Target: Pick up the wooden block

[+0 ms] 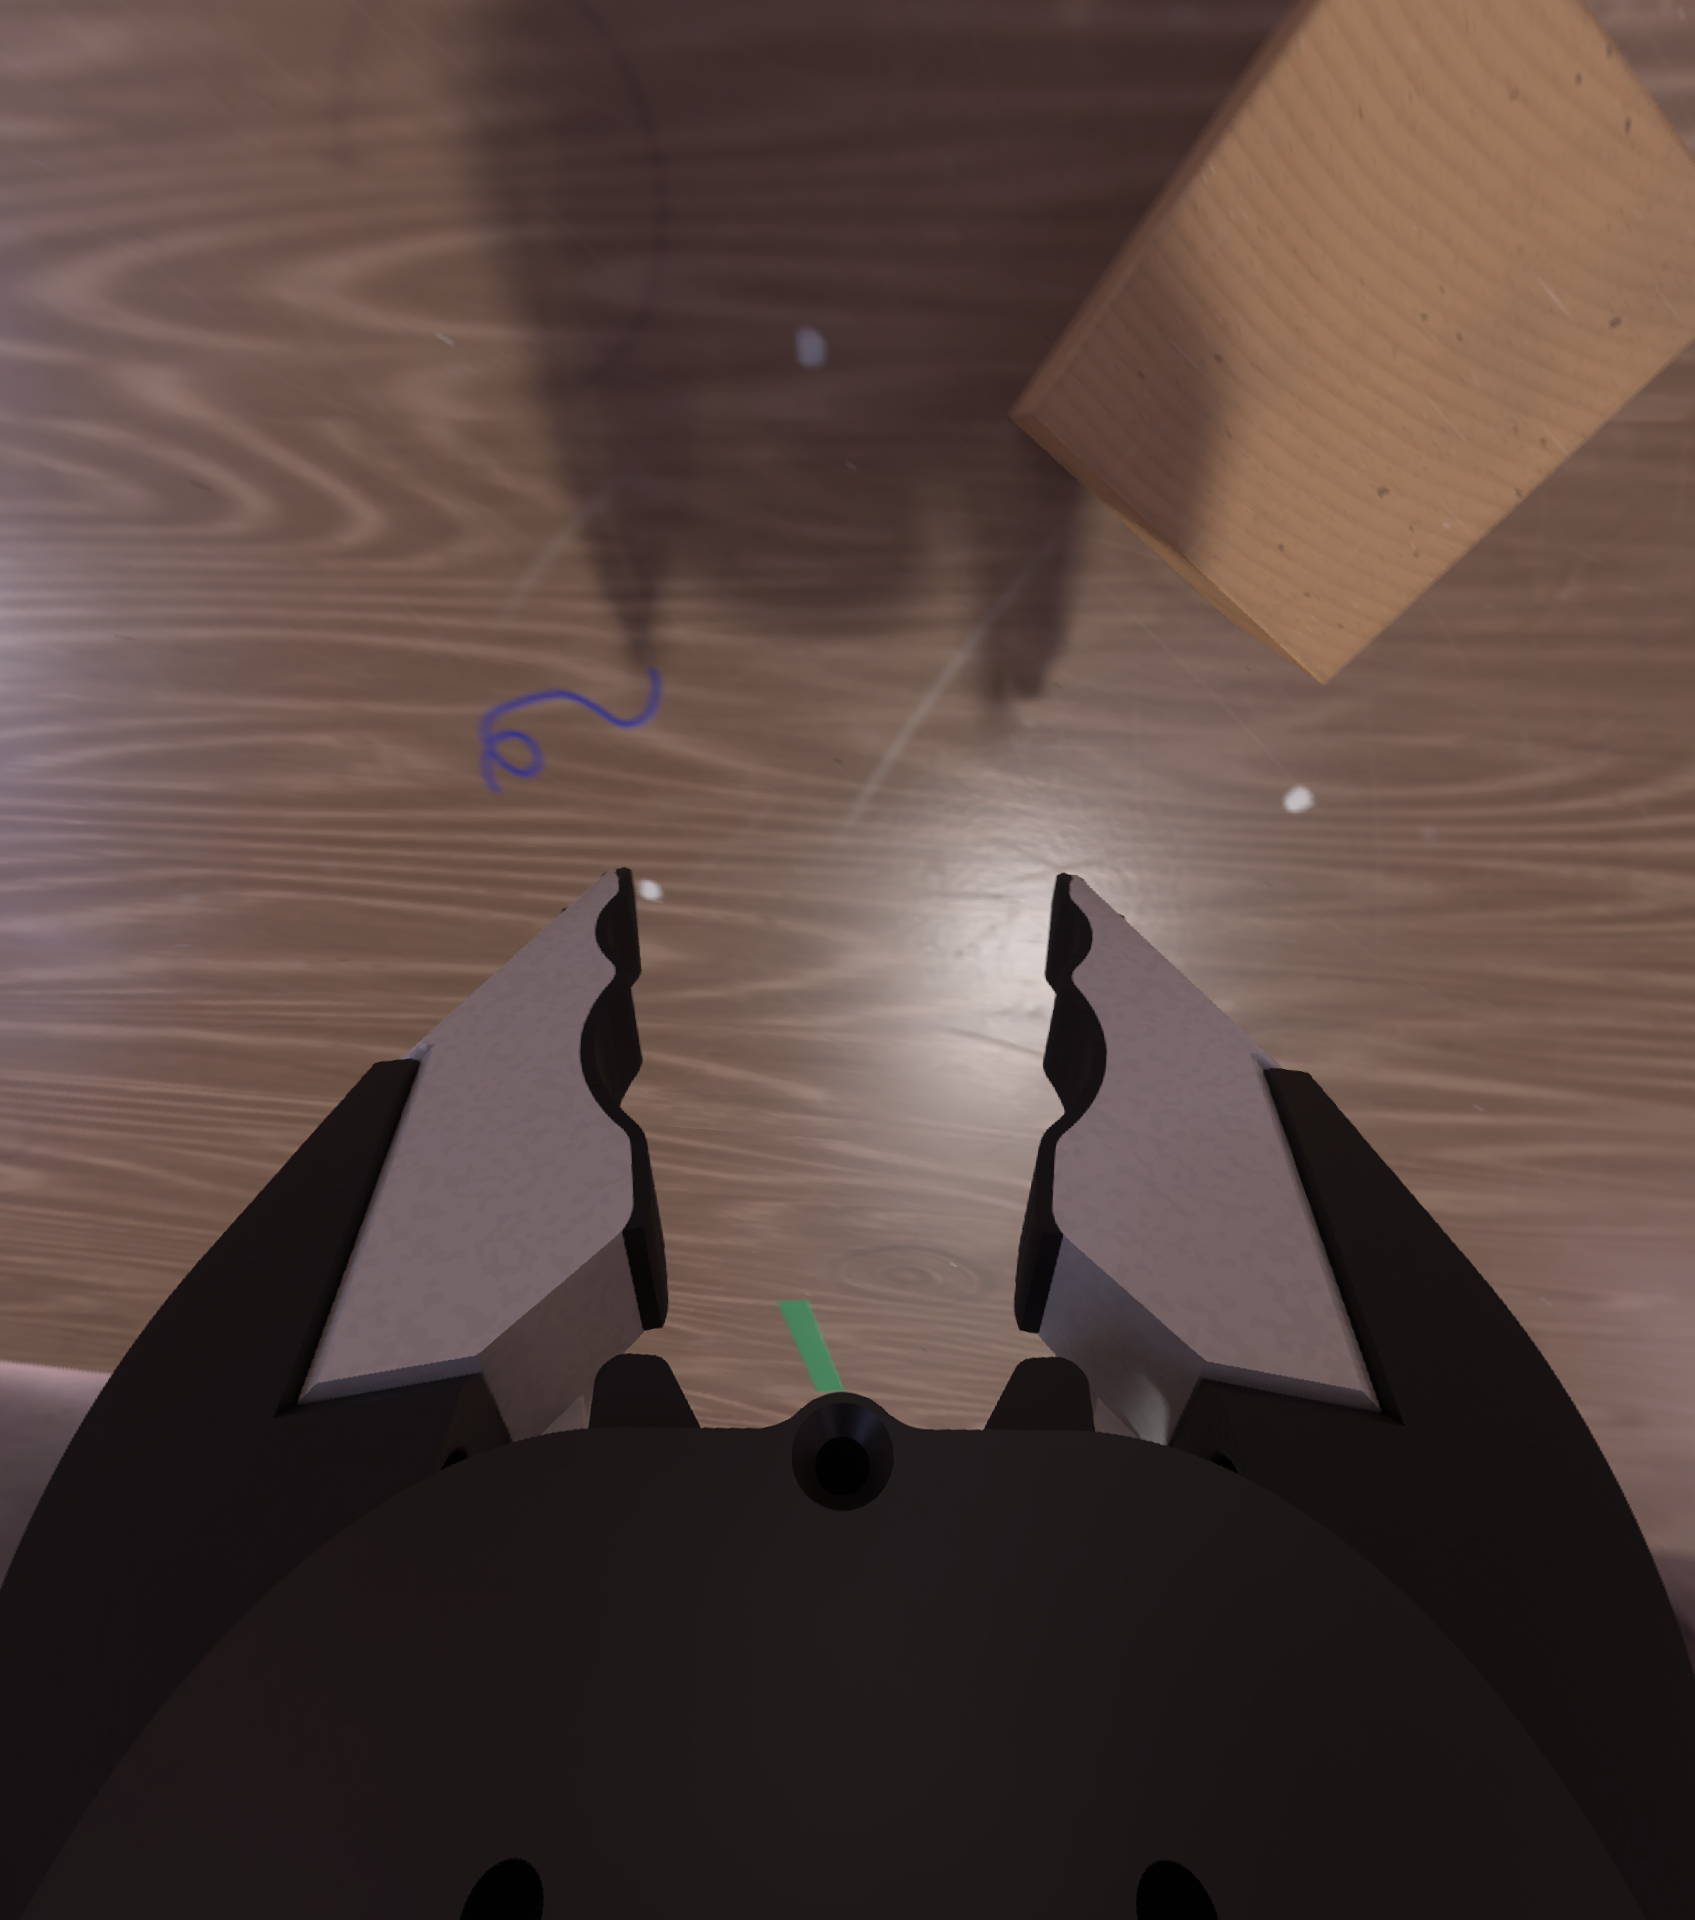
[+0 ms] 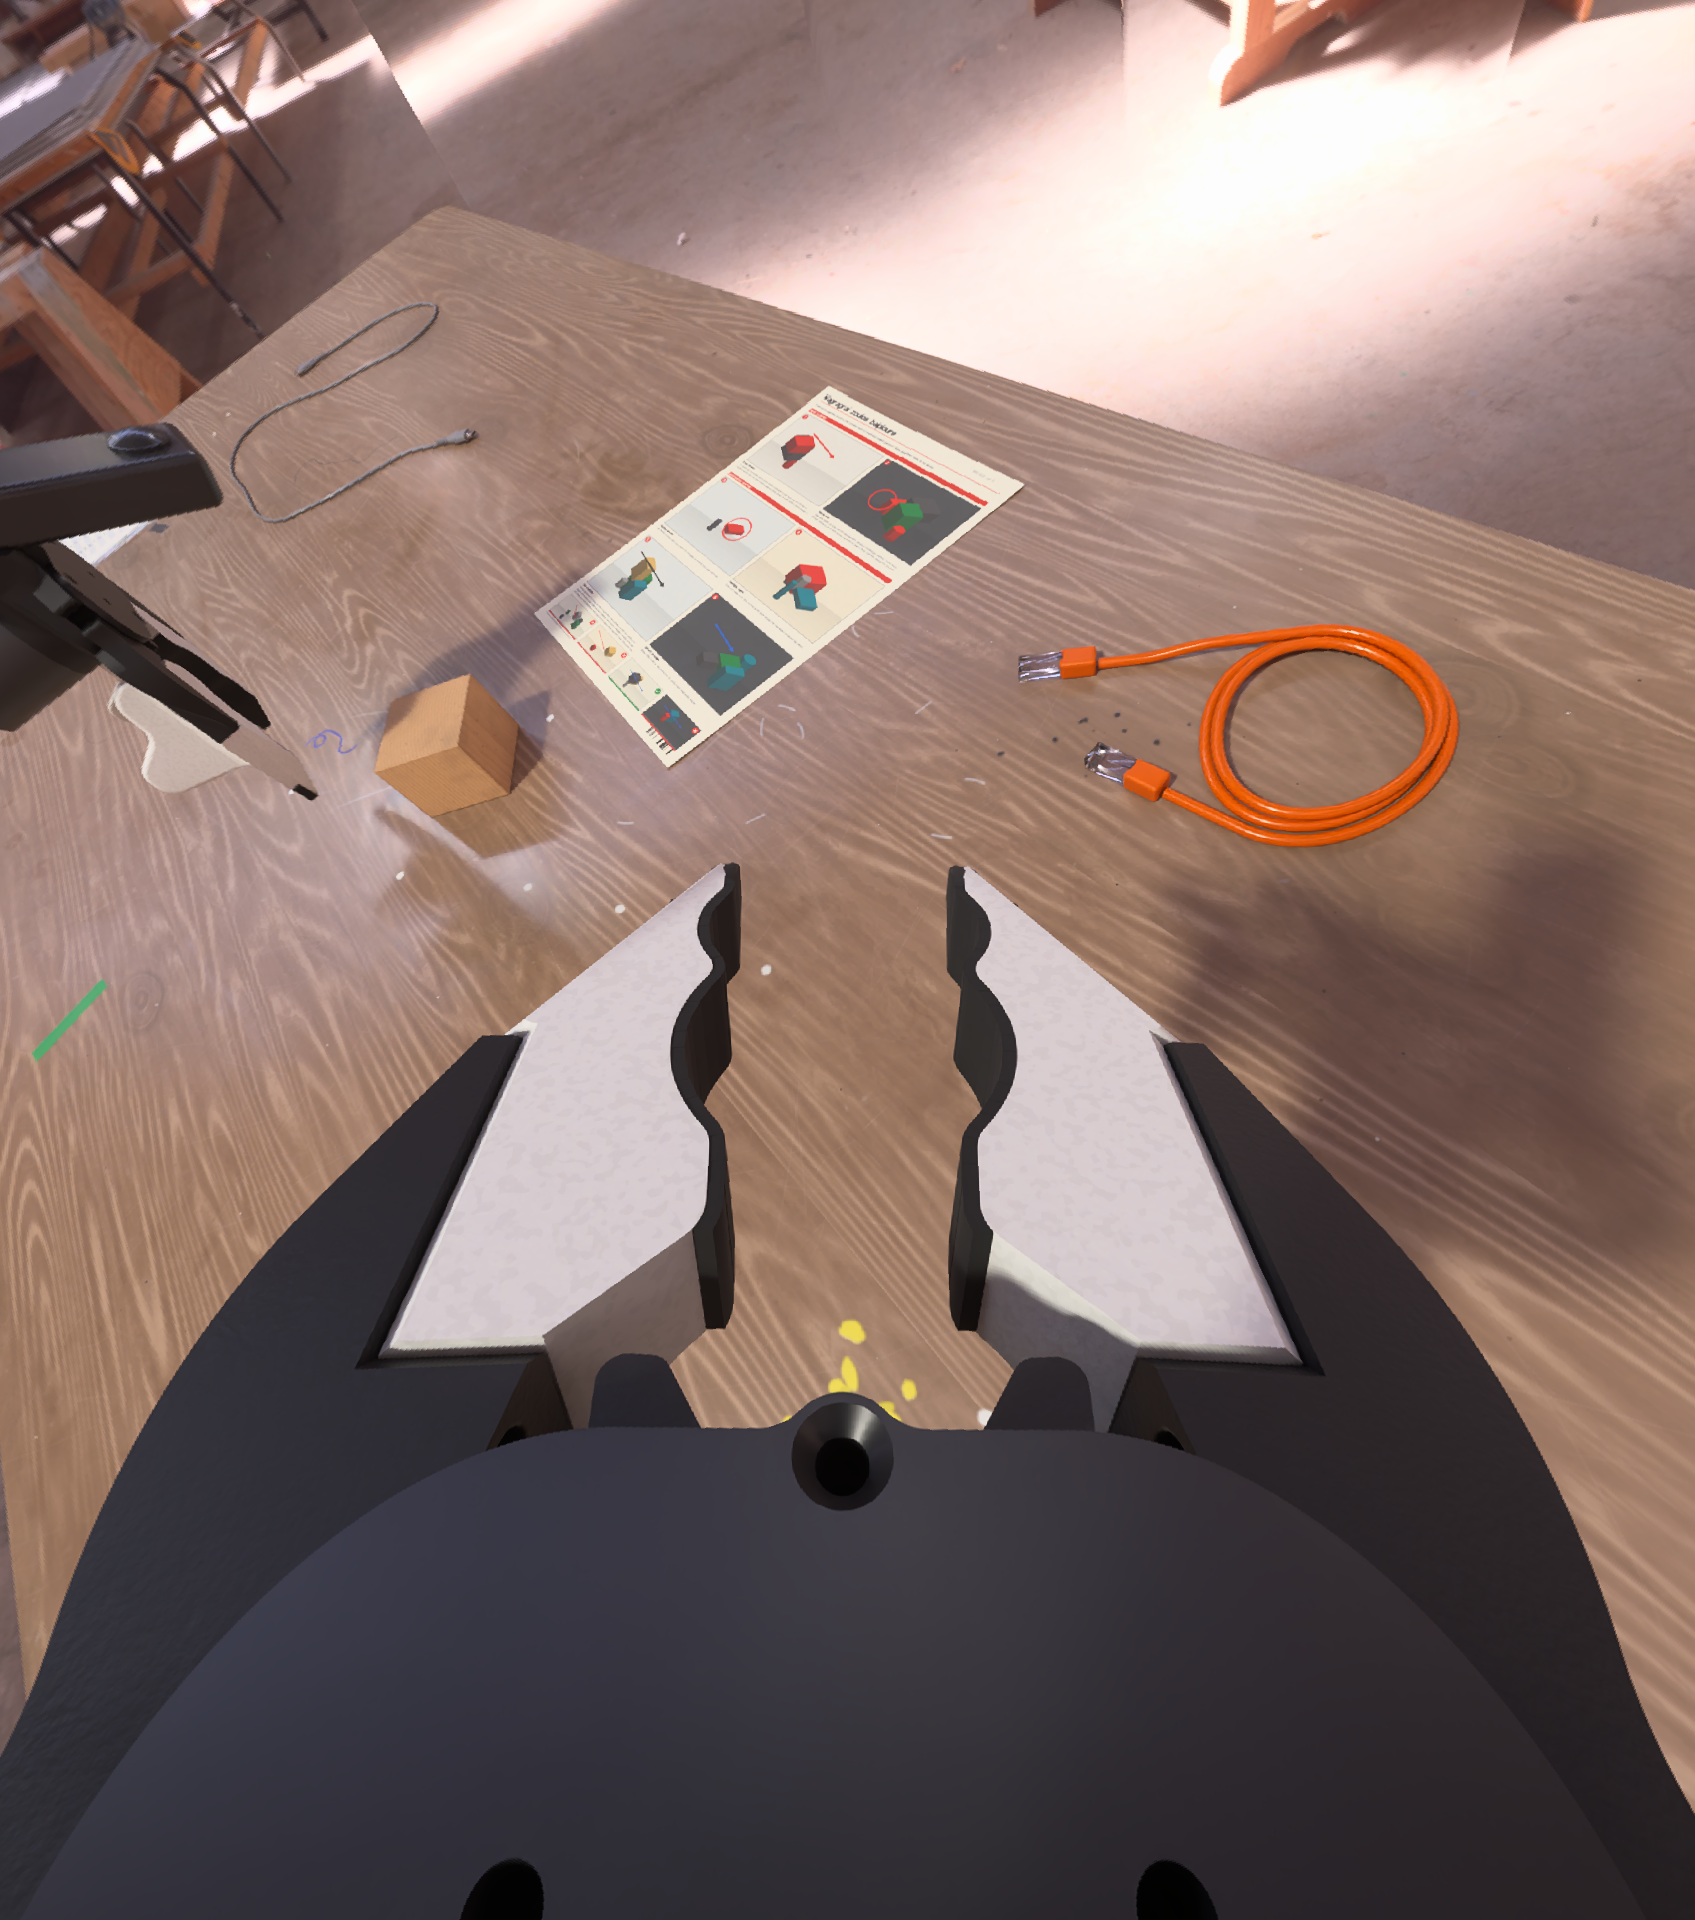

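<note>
Left gripper [image 1: 843, 883], jaws spread and empty, hovers over the table [image 1: 199, 1039] just beside the wooden block [image 1: 1394, 332], seemingly not touching; right gripper [image 2: 843, 883] likewise gapes, well apart.

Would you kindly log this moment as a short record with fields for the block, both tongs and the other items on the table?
target: wooden block, resting on the table, ungrasped
left tongs: open, empty, low over the table; block ahead and to their right
right tongs: open, empty, farther from the block
other items: instruction sheet, coiled orange network cable, grey cord
marks: blue scribble, green strip
</note>
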`<action>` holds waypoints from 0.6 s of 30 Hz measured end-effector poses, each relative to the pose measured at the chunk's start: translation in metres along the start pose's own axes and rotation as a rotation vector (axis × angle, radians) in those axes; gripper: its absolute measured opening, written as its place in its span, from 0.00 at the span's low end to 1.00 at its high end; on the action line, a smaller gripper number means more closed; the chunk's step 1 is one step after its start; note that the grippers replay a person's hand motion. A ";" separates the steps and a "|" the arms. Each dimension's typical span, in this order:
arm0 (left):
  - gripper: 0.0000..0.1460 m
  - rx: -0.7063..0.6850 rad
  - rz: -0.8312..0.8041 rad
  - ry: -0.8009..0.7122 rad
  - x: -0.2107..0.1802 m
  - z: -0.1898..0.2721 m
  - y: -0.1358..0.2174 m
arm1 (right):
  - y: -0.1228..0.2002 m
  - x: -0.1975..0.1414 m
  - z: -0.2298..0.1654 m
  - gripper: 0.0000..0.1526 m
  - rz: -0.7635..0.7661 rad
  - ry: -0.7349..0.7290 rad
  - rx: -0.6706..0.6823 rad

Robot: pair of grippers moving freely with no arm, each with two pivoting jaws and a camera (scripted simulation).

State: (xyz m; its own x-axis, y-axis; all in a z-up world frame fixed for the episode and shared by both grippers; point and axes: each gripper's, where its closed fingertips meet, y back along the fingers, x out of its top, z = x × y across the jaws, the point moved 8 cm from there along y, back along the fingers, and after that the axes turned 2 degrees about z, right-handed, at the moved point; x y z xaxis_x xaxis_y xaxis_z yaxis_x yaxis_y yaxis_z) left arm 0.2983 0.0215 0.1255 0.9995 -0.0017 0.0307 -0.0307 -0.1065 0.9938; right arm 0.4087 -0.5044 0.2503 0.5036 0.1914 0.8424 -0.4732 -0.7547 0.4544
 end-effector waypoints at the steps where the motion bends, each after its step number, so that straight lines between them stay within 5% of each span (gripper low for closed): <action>1: 0.57 -0.038 -0.023 0.008 -0.001 0.002 -0.003 | 0.000 0.000 0.000 0.26 -0.002 0.001 0.001; 9: 0.58 -0.150 0.086 -0.014 -0.006 0.005 -0.001 | -0.005 -0.001 -0.004 0.24 -0.020 0.015 0.020; 18: 0.58 -0.099 0.405 -0.119 -0.020 0.004 0.041 | -0.010 0.004 -0.012 0.23 0.031 0.061 0.048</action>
State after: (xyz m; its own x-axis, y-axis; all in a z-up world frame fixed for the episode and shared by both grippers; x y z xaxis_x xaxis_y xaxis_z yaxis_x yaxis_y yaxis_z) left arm 0.2770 0.0132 0.1653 0.8997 -0.1394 0.4137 -0.4148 0.0224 0.9097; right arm 0.4064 -0.4885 0.2524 0.4438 0.2039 0.8726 -0.4521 -0.7898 0.4145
